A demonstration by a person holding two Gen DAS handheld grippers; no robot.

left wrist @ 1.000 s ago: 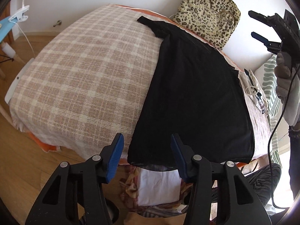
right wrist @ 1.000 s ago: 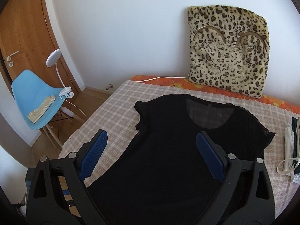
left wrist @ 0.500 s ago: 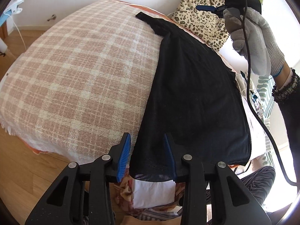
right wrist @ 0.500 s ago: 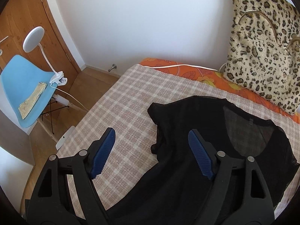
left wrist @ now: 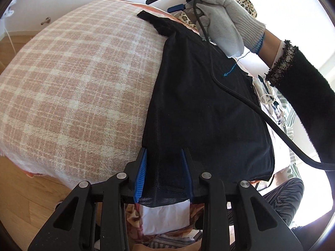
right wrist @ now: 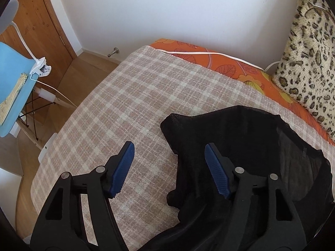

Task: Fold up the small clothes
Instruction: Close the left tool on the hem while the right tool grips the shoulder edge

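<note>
Shirt [left wrist: 201, 104] runs lengthwise from lower centre to upper centre of the left view on the checked blanket [left wrist: 73, 87]; left gripper [left wrist: 163, 173] has been closing, hem corner between unclamped pads, right gripper [right wrist: 169, 169] (also narrowing, empty) beside the sleeve

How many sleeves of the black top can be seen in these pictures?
1. The sleeve of the black top lies flat on the checked blanket, ahead of the right gripper. The other sleeve is out of view.
</note>
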